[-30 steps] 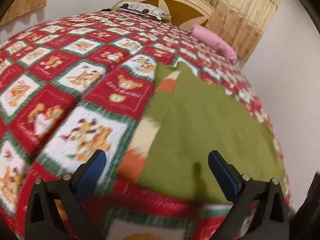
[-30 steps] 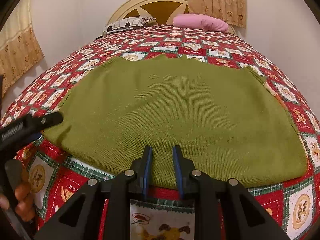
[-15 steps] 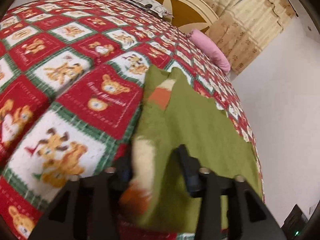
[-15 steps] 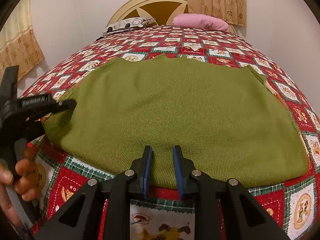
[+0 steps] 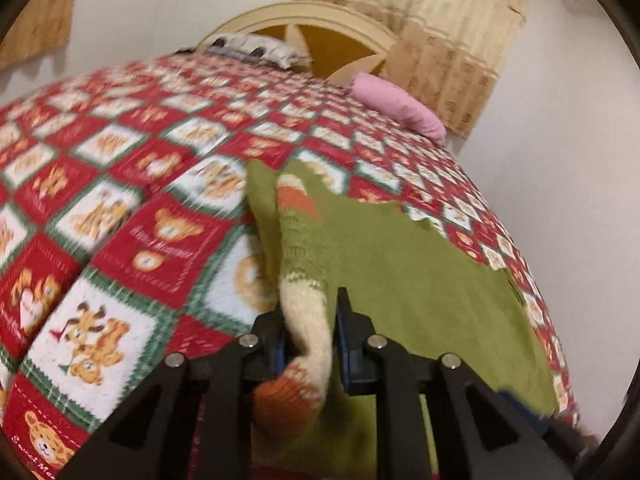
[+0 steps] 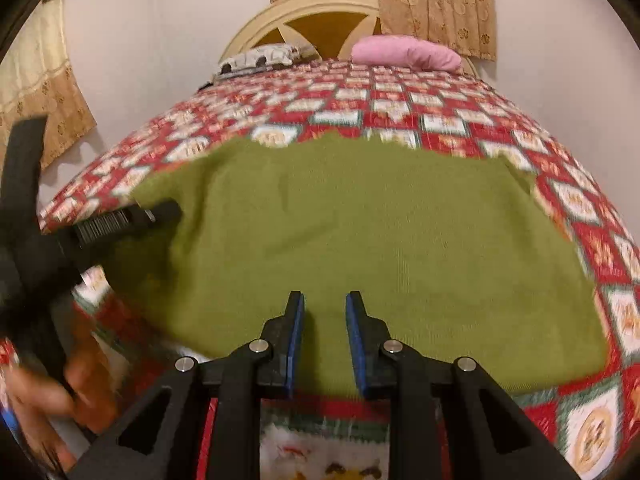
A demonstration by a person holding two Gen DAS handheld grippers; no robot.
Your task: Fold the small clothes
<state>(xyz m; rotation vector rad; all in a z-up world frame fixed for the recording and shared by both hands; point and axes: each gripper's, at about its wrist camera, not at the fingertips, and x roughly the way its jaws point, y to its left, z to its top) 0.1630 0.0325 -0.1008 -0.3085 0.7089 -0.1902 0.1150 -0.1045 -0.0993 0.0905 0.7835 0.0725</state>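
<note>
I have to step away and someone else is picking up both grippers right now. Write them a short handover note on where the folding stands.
Left gripper: jaws closing on the green sweater's striped cream-and-orange sleeve edge, which sits between the pads and is lifted off the quilt.
Right gripper: jaws narrow at the sweater's near hem; whether they pinch it is not clear.
Green sweater: spread flat, back up, on the teddy-bear quilt.
Done: sweater laid out, left side picked up.
Left: carry the left side over the body, fold the other side, then fold in half.

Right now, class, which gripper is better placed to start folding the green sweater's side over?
Left. The left gripper is closing with the green sweater's striped edge between its jaws; the right gripper only pins the near hem.
</note>
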